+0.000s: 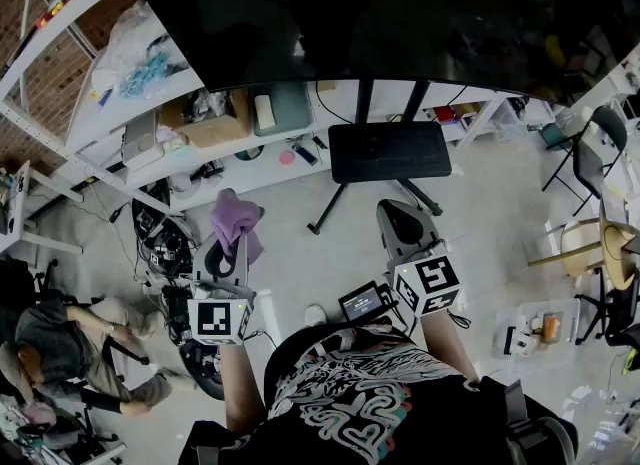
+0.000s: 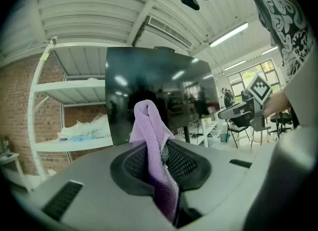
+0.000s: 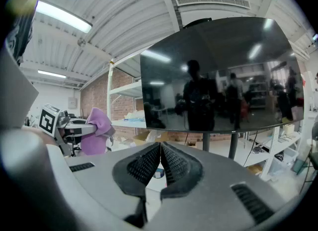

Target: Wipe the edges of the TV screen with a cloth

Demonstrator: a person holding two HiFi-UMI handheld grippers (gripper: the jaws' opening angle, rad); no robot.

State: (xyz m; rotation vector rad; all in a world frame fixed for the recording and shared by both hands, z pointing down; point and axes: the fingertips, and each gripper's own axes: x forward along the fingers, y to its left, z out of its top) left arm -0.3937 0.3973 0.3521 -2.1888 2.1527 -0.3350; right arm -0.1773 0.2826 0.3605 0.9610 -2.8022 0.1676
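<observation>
Head view looks steeply down on two grippers held side by side in front of the TV screen (image 1: 400, 13), whose dark panel spans the top of the frame on a black stand (image 1: 390, 151). Below the screen's left half, the left gripper (image 1: 228, 253) is clamped on a purple cloth (image 1: 236, 221), which bunches up past the jaw tips toward the TV and is clear of the glass. From the left gripper view, the cloth is pinched between the two black ribbed pads (image 2: 186, 163). One fold stands up above them and a strip runs down into the slot between the jaws, with the screen behind it and apart from it. The right gripper (image 1: 402, 225) sits just below the stand's flat base, under the middle of the screen. Its own view shows the jaws closed tip to tip with nothing held, aimed up at the screen's lower edge, where dim figures and ceiling lights are reflected. White shelving (image 1: 150, 93) runs under and left of the TV, loaded with boxes and loose clutter. A seated person (image 1: 70, 343) is well to the left of the TV, and chairs (image 1: 590, 153) stand off to its right
</observation>
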